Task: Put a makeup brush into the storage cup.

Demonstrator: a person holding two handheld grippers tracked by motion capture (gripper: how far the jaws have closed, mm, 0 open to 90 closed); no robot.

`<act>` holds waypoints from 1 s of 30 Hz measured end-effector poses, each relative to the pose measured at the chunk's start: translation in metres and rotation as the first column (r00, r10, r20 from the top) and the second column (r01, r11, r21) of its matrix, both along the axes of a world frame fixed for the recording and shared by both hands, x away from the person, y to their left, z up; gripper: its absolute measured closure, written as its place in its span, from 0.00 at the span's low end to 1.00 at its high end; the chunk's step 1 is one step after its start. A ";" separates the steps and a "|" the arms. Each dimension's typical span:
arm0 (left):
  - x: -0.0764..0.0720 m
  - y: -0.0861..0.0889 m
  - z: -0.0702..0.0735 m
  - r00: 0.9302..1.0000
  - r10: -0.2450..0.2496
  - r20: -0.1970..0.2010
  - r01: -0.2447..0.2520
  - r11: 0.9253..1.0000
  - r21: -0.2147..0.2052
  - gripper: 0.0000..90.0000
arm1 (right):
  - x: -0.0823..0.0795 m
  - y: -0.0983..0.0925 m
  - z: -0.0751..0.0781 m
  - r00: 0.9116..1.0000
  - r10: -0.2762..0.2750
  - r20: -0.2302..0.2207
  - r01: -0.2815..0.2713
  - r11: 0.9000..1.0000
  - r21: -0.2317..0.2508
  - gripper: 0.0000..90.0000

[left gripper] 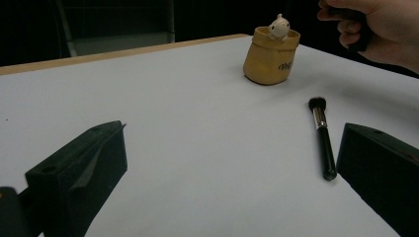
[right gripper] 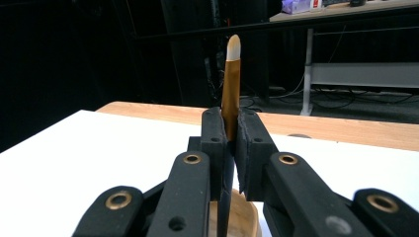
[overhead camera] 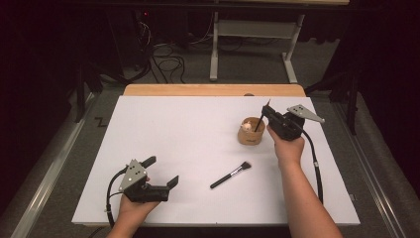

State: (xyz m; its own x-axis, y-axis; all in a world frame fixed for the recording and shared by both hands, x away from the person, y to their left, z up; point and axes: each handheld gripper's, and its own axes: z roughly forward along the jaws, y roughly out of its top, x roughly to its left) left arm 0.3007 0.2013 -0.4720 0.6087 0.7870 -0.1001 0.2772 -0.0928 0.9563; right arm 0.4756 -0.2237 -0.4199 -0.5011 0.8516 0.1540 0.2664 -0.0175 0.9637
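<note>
right gripper view | right gripper (right gripper: 231, 148) jaws clenched on brush (right gripper: 230, 84) | brush's lower end hidden by jaws

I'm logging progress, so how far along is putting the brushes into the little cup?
Nothing looks finished yet. In hand: the right gripper is shut on a slim brush, held upright over the tan cup. Left: the black makeup brush lies on the white table, untouched, with the left gripper open nearby.
</note>
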 end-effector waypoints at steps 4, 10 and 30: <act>0.000 0.000 0.000 1.000 0.000 0.004 0.000 1.000 -0.002 0.00 | 0.003 0.001 -0.003 1.000 -0.005 -0.005 0.005 1.000 0.000 0.94; -0.001 0.001 0.000 1.000 0.003 0.005 -0.003 1.000 -0.005 0.00 | 0.005 0.002 -0.006 1.000 -0.008 -0.021 0.008 1.000 0.003 0.94; 0.000 0.000 0.000 1.000 -0.006 0.008 0.006 1.000 -0.002 0.00 | 0.008 -0.004 -0.011 0.991 -0.084 -0.102 0.085 0.996 0.004 0.00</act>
State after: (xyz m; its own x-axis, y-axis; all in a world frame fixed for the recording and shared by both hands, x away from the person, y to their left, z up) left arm 0.3005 0.2017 -0.4719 0.6145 0.7829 -0.0969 0.2689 -0.0924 0.9587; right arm 0.4841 -0.2281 -0.4305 -0.4086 0.8889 0.2074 0.3605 -0.0516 0.9313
